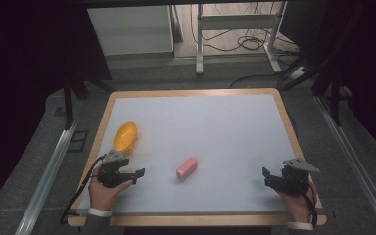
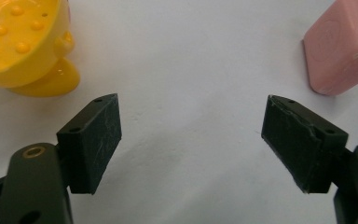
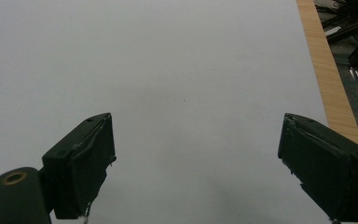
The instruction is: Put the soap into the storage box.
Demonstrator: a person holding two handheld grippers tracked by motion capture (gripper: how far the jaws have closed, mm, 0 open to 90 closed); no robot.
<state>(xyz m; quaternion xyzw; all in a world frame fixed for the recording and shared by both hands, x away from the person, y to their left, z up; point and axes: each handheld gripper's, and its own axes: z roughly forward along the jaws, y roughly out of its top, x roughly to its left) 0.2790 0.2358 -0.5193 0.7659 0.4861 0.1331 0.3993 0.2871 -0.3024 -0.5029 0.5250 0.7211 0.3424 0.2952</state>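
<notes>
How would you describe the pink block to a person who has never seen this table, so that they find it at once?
Start at the white table with the wooden rim. Near its front edge, between the left gripper and the right gripper, lies the pink block. It is small, rectangular and flat on the surface, unlike the round yellow dish to its left.

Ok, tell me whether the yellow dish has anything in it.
Empty. The yellow dish shows its bare studded inside in the left gripper view, and the pink soap bar lies apart from it on the table.

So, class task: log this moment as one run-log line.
left gripper: open, empty | right gripper: open, empty | pink block: mid-table, untouched | yellow dish: left side
</notes>
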